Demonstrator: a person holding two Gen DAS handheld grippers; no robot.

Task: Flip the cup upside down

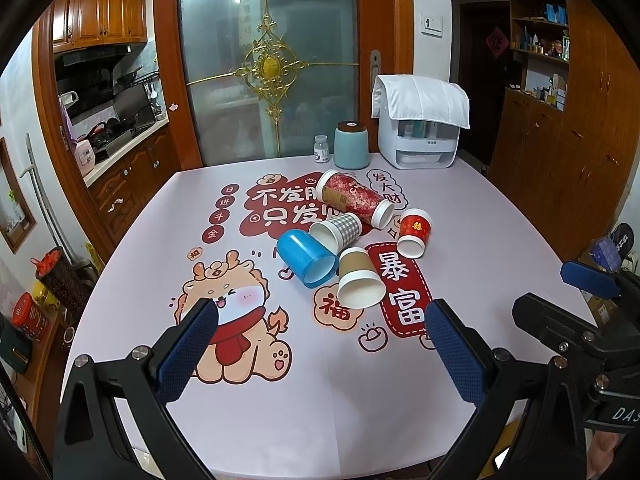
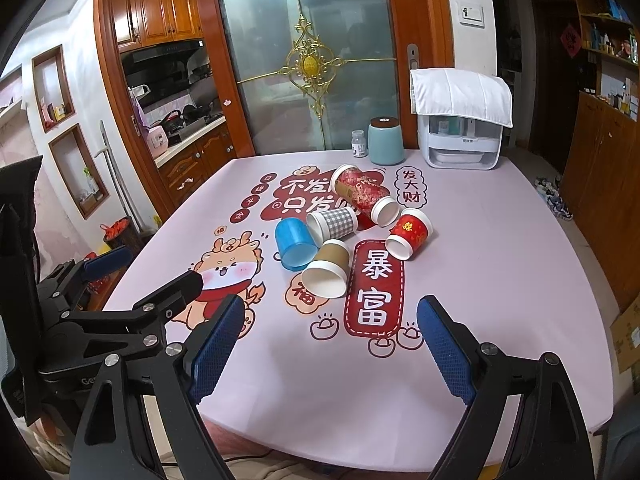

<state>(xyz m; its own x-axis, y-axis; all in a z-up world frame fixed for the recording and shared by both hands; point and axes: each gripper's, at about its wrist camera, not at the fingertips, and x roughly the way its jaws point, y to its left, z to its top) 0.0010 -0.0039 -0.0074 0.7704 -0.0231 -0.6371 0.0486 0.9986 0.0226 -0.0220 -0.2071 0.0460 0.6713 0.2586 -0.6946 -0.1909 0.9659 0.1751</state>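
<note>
**Hovering wide open, five cups lying ahead**

Looking along the left gripper [image 1: 320, 344]: fingers [image 1: 188, 356] spread wide, holding nothing, above the bench [image 1: 320, 420]. Ahead of the fingertips, well apart from them, a cluster of cups on their sides: brown-sleeved cup [image 1: 358, 280] nearest, mouth toward the camera, roughly in line with the gap between the fingers; blue plastic cup [image 1: 306, 258] touching it on the left; checked cup [image 1: 338, 230] just behind; tall red patterned cup [image 1: 356, 198] farthest; small red cup [image 1: 415, 232] off to the right, apart from the rest. None upside down yet. Right gripper [image 1: 576, 304] showing at the right edge.

Looking along the right gripper [image 2: 332, 344]: fingers [image 2: 448, 352] likewise spread wide and empty. Same cluster ahead and slightly left of the gap, brown-sleeved cup [image 2: 326, 270] nearest, small red cup [image 2: 410, 232] ahead. Left gripper [image 2: 120, 280] visible at the left, spread too.

Judged risks: nudging a lying cup and sending it rolling, since round sides offer little resistance; disturbing neighbours when reaching into the packed group, because three cups touch; crushing a thin paper wall by closing hard near the open rim.
</note>
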